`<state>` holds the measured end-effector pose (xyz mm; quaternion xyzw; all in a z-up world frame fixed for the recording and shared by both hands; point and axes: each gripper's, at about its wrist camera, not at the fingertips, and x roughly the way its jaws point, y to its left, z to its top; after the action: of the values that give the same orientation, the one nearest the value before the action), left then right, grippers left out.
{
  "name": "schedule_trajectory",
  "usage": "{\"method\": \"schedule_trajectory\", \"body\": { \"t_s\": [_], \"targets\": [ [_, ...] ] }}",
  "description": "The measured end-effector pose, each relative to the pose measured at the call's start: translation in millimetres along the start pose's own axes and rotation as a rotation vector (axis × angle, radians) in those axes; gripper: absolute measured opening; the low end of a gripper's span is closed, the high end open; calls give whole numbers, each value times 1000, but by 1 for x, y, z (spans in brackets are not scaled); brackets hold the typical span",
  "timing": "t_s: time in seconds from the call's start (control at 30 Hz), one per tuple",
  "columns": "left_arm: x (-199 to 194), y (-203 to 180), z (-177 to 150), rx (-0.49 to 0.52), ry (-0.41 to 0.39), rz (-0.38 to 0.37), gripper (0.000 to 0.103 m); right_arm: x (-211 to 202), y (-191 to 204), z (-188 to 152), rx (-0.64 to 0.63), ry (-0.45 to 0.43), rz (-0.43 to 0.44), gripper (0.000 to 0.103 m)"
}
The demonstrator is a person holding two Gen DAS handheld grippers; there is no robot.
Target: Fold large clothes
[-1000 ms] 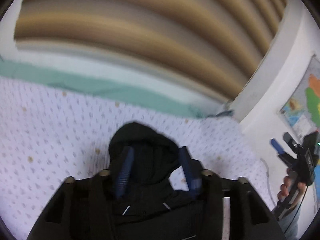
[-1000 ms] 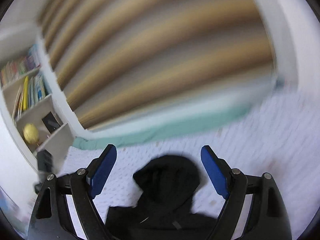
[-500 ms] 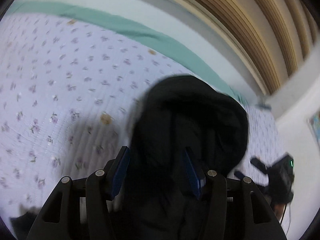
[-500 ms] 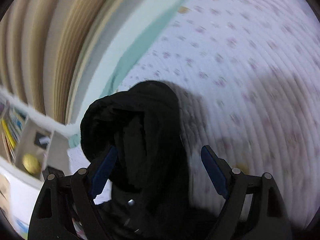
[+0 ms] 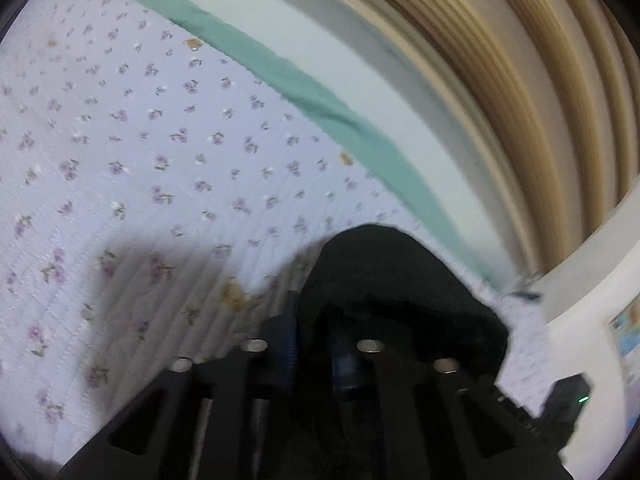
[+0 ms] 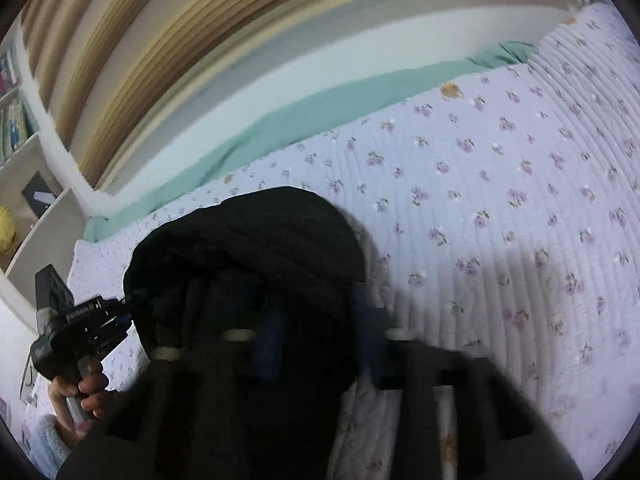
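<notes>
With both my left gripper (image 5: 316, 344) and right gripper (image 6: 320, 336) clenching on the black hooded jacket (image 6: 248, 256) just below its hood, I'd lift evenly — keeping the cloth taut.

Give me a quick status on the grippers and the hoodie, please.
Left gripper shut on the black hoodie. Right gripper closing, hoodie fabric between its fingers. Hoodie on the floral quilt; nothing in the way.

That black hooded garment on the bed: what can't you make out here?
- Left wrist view: black garment below the hood, hidden by the left hand-held gripper.
- Right wrist view: right hand-held gripper pads, motion-blurred, closing on dark cloth.
- Sleeves, hem: cut off by the bottom edges.
</notes>
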<state>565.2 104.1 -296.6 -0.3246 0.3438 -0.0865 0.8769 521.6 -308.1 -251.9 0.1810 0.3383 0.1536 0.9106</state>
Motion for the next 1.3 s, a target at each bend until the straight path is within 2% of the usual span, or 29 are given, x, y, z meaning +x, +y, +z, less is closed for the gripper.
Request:
{"method": "schedule_trajectory", "body": {
  "t_s": [0.07,0.17,0.37,0.47,0.53,0.63,0.77,0.9,1.0,1.1,1.17,1.23,1.3],
  "targets": [
    [-6,-3,1,28,-11,-16,8,1,-4,-2,11,24,-22,11],
    [-19,-9,6,54,-5,-36,7,-6,-11,-2,52,26,-35,8],
    [-57,-43,8,241,29,-31,6,-48,-21,8,197,13,36,7],
    [-86,-55,2,333,49,-40,6,-76,-21,7,256,21,102,7],
    [-110,-61,-6,386,66,-42,6,-96,-9,5,227,23,106,7],
    [-137,-63,-21,446,93,-3,6,-128,17,-10,121,41,83,7],
    [-158,-48,-48,432,163,48,6,-162,38,-51,55,112,53,7],
    [-183,-33,-79,381,207,66,6,-187,27,-100,211,178,106,7],
    [-198,-26,-98,357,235,78,6,-199,28,-128,202,221,61,5],
    [-208,-15,-118,319,276,102,6,-206,27,-158,237,281,61,3],
    [-210,-7,-130,300,292,114,6,-207,27,-172,228,302,40,3],
    [-201,0,-140,318,312,143,8,-201,22,-184,208,327,-34,4],
    [-190,6,-146,327,371,178,10,-200,19,-192,204,355,-34,10]
  ]
}}
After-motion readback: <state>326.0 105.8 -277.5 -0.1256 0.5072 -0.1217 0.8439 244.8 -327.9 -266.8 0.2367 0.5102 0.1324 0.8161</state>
